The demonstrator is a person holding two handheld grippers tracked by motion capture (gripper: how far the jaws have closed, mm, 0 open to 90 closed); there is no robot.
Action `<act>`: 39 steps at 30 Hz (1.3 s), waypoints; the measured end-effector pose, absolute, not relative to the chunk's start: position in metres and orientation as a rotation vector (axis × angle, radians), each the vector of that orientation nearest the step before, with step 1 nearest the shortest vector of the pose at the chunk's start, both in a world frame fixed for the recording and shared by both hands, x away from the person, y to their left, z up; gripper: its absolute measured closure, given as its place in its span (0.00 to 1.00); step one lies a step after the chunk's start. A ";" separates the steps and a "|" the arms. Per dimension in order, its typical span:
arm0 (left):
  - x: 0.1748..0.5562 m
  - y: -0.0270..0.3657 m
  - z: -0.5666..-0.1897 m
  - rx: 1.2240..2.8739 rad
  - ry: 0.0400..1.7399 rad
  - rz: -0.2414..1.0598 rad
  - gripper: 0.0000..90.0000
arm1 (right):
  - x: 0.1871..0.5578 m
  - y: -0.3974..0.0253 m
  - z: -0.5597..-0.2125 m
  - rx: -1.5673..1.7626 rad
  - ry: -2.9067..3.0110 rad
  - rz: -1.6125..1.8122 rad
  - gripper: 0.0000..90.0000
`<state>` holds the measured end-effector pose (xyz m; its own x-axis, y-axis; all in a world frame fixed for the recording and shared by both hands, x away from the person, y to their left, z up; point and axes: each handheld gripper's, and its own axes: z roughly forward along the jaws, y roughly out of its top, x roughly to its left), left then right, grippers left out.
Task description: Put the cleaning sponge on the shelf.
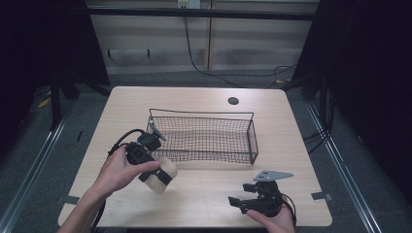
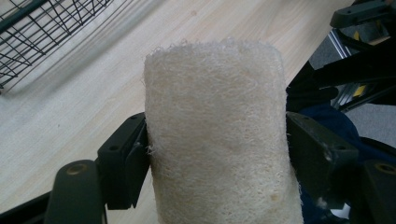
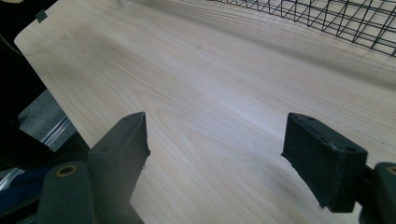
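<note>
A cream loofah sponge (image 1: 163, 175) (image 2: 219, 135), a rough fibrous block, is held just above the table at the front left, in front of the basket's near-left corner. My left gripper (image 1: 156, 175) (image 2: 217, 144) is shut on it, one black jaw pressing each side. A black wire basket (image 1: 204, 137) (image 2: 32, 28) (image 3: 327, 18) stands in the middle of the light wooden table (image 1: 194, 102), and I see nothing inside it. My right gripper (image 1: 237, 201) (image 3: 217, 149) rests low near the front right edge, open, with only bare wood between its jaws.
A round cable hole (image 1: 233, 101) sits in the table's far side. Tape marks (image 1: 319, 196) lie at the front corners. A black cable (image 1: 194, 58) hangs down the wall behind. Dark curtains and metal floor rails flank the table.
</note>
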<state>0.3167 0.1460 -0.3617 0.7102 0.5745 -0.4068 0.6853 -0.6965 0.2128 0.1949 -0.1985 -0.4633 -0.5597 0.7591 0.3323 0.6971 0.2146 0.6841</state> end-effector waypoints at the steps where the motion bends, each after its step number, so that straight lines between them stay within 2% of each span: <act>1: 0.318 0.148 -0.357 2.552 0.982 -0.451 0.30 | 0.195 -0.199 -0.463 1.435 2.389 1.280 0.24; 29: 0.337 0.148 -0.301 2.563 0.921 -0.440 0.30 | 0.194 -0.197 -0.464 1.434 2.401 1.279 0.24; 39: 0.354 0.152 -0.286 2.518 0.980 -0.417 0.30 | 0.195 -0.197 -0.464 1.438 2.406 1.270 0.24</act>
